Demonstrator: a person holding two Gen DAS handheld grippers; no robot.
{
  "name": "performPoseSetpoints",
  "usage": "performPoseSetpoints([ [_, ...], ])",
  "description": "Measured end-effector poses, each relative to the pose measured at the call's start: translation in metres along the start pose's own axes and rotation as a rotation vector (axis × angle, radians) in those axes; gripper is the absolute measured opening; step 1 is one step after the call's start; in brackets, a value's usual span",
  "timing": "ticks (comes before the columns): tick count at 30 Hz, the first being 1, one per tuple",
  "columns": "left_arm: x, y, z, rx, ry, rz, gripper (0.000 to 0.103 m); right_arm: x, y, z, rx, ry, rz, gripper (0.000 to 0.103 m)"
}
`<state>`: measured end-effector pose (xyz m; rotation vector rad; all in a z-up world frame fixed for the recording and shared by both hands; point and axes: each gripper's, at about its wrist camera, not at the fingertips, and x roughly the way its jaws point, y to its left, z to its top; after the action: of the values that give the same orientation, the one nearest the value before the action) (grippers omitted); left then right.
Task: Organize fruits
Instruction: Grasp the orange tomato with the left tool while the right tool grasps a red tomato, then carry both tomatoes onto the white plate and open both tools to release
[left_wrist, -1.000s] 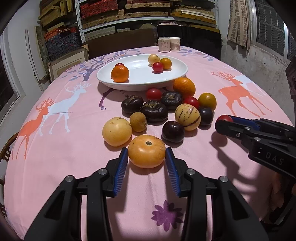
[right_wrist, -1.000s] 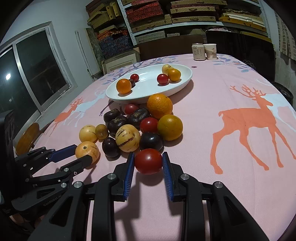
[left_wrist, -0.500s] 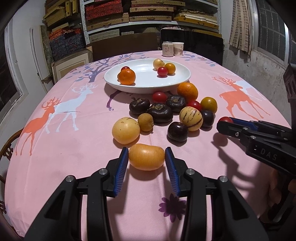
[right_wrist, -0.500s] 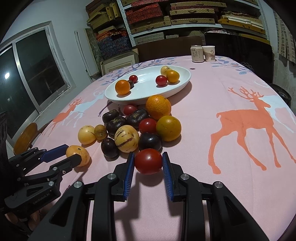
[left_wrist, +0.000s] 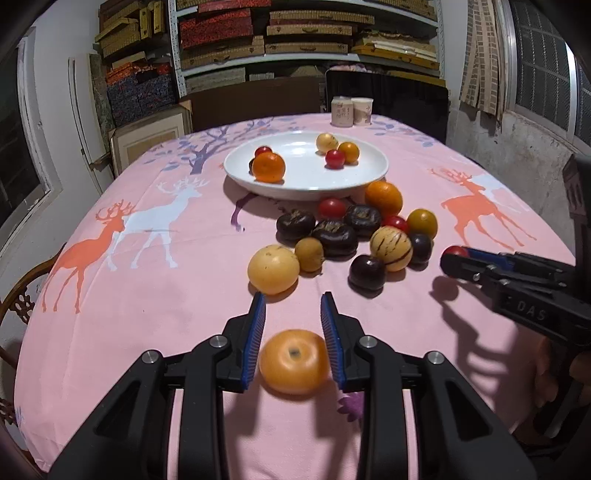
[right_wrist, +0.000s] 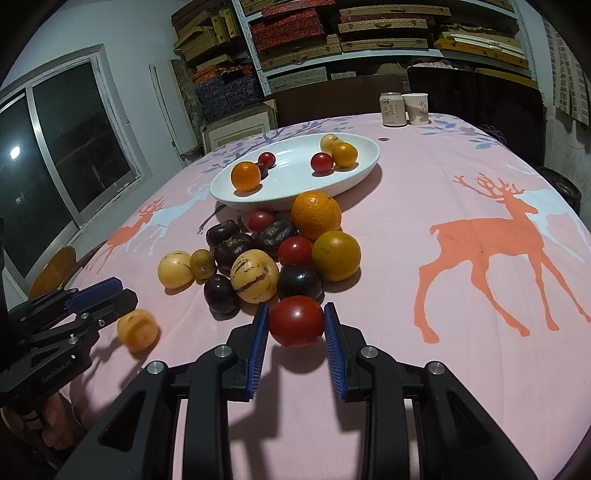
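Note:
An orange-yellow fruit (left_wrist: 293, 362) shows blurred under my left gripper (left_wrist: 292, 297), behind its fingertips. In the right wrist view this fruit (right_wrist: 138, 328) sits below the left gripper (right_wrist: 122, 291), outside its fingers. The left jaws are closing to a narrow gap and the pads press on nothing. My right gripper (right_wrist: 293, 308) is shut on a red tomato (right_wrist: 295, 321) just above the pink cloth. A white plate (left_wrist: 306, 192) at the far side holds several small fruits. A pile of loose fruit (left_wrist: 347, 236) lies in front of it.
A can and a paper cup (right_wrist: 404, 109) stand at the table's far edge. Shelves with boxes fill the back wall, and a wooden chair back (left_wrist: 22, 291) sits at the left edge. A yellow round fruit (left_wrist: 273, 269) lies just ahead of the left fingertips.
The orange-yellow fruit was between the left pads. It has slipped out toward the camera and the left jaws have narrowed. The left gripper pulled back a little. The right gripper has kept still on the tomato.

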<state>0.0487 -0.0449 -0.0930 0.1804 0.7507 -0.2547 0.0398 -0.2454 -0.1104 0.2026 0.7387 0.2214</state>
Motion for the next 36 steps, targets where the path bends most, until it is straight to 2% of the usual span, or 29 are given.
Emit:
performPoseSetpoints([
  [2, 0.009, 0.003, -0.003, -0.009, 0.033, -0.012, 0.031, 0.001, 0.001, 0.000, -0.004, 0.002, -0.002, 0.030],
  [4, 0.011, 0.004, -0.005, -0.012, 0.030, -0.021, 0.034, 0.001, 0.001, 0.000, -0.006, 0.003, 0.001, 0.030],
  [6, 0.014, 0.003, -0.004, -0.004, 0.028, -0.002, 0.050, 0.002, 0.001, 0.000, -0.003, 0.004, 0.003, 0.030],
  [7, 0.017, 0.003, -0.005, -0.004, 0.034, -0.003, 0.063, 0.002, 0.000, 0.000, 0.001, 0.006, 0.004, 0.030],
  [8, 0.021, 0.003, -0.005, -0.004, 0.050, -0.007, 0.068, 0.002, 0.000, 0.000, 0.004, 0.005, 0.005, 0.030],
  [11, 0.032, 0.008, -0.010, -0.013, 0.107, -0.028, 0.070, 0.001, -0.001, 0.000, 0.012, 0.003, 0.013, 0.030],
  [13, 0.034, 0.014, -0.011, -0.038, 0.115, -0.052, 0.066, 0.001, -0.002, 0.000, 0.013, 0.002, 0.020, 0.030],
  [14, 0.034, 0.014, -0.011, -0.037, 0.112, -0.056, 0.055, 0.001, -0.002, 0.000, 0.013, 0.002, 0.022, 0.030],
  [16, 0.032, 0.005, -0.010, 0.002, 0.113, -0.053, 0.043, 0.001, -0.002, 0.000, 0.012, 0.002, 0.023, 0.030],
  [19, 0.028, -0.004, -0.014, 0.041, 0.101, -0.026, 0.043, 0.002, -0.002, 0.000, 0.019, 0.002, 0.029, 0.030],
  [26, 0.017, 0.001, -0.018, 0.022, 0.090, -0.043, 0.043, 0.001, -0.003, 0.000, 0.017, -0.004, 0.028, 0.030],
  [36, -0.006, 0.006, 0.002, 0.004, 0.000, -0.054, 0.043, -0.011, -0.002, 0.013, 0.009, -0.023, 0.043, 0.030],
])
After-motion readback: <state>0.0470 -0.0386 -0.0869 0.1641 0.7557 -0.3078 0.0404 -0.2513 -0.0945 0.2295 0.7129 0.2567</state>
